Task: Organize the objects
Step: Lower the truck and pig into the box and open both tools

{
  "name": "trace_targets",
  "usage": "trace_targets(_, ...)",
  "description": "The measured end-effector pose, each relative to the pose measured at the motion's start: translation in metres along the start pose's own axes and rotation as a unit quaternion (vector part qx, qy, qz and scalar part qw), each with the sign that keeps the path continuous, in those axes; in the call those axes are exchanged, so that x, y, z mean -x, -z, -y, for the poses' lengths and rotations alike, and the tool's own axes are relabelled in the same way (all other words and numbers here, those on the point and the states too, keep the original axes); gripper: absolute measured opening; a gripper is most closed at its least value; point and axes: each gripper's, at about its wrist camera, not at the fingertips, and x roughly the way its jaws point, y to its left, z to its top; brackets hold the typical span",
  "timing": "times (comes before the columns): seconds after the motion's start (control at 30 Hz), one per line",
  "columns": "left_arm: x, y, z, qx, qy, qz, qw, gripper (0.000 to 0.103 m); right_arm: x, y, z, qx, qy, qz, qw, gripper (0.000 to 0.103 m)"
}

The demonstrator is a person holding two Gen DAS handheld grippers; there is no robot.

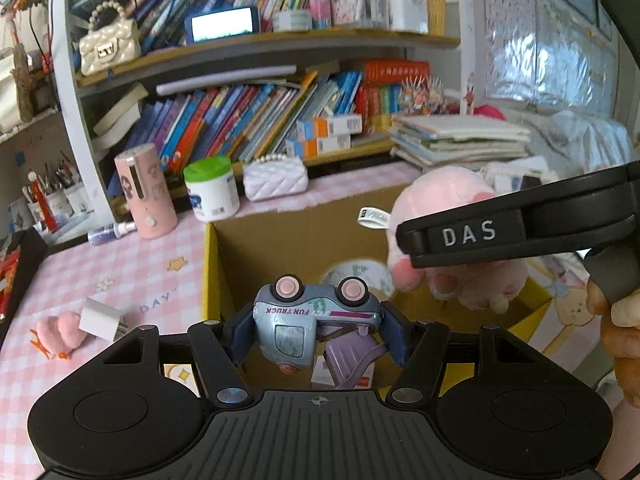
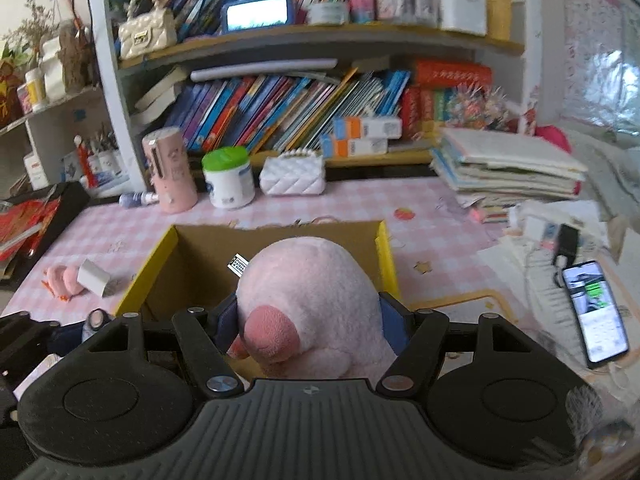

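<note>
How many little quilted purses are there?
2: a cream purse with a pearl handle on the upper shelf, and a white purse on the table beside the green-lidded jar. Clutter may hide others.

I see the counter [image 2: 420,216] under a pink checked cloth, with an open cardboard box [image 2: 386,248] at its middle. Left of the box lie a small pink plush [image 2: 60,280] and a white block [image 2: 93,278]; behind it stand a pink cylinder [image 2: 170,170], a green-lidded tub [image 2: 229,178] and a white quilted purse [image 2: 292,174]; right of it lies a lit phone [image 2: 595,309].

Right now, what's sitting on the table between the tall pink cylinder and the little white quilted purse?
A white tub with a green lid stands between the tall pink cylinder and the white quilted purse, apart from both. Both wrist views show it.
</note>
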Motion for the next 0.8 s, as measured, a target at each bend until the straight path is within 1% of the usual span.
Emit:
trace_targets(0.17,-0.015,0.003,0.003,0.002,-0.001,-0.023,0.9997,0.063,-0.023,0.001,0.000,0.006,-0.029,-0.043,0.999,0.068)
trace_targets(0.47,-0.030,0.009,0.000,0.021,0.000,-0.050,0.9985,0.063,-0.061,0.008,-0.006,0.032,-0.042,-0.094,0.994,0.068)
trace_targets(0.6,-0.033,0.009,-0.003,0.030,0.002,-0.058,0.9979,0.063,-0.068,0.013,-0.010,0.050,-0.046,-0.107,0.992,0.069)
trace_targets(0.7,-0.035,0.009,-0.009,0.049,0.015,-0.068,0.9964,0.064,-0.073,0.015,-0.011,0.054,-0.049,-0.123,0.990,0.069)
trace_targets(0.77,-0.034,0.010,-0.009,0.047,0.017,-0.067,0.9965,0.062,-0.075,0.014,-0.011,0.052,-0.054,-0.129,0.989,0.068)
trace_targets(0.8,-0.033,0.010,-0.008,0.047,0.016,-0.066,0.9966,0.063,-0.075,0.013,-0.011,0.053,-0.055,-0.131,0.988,0.068)
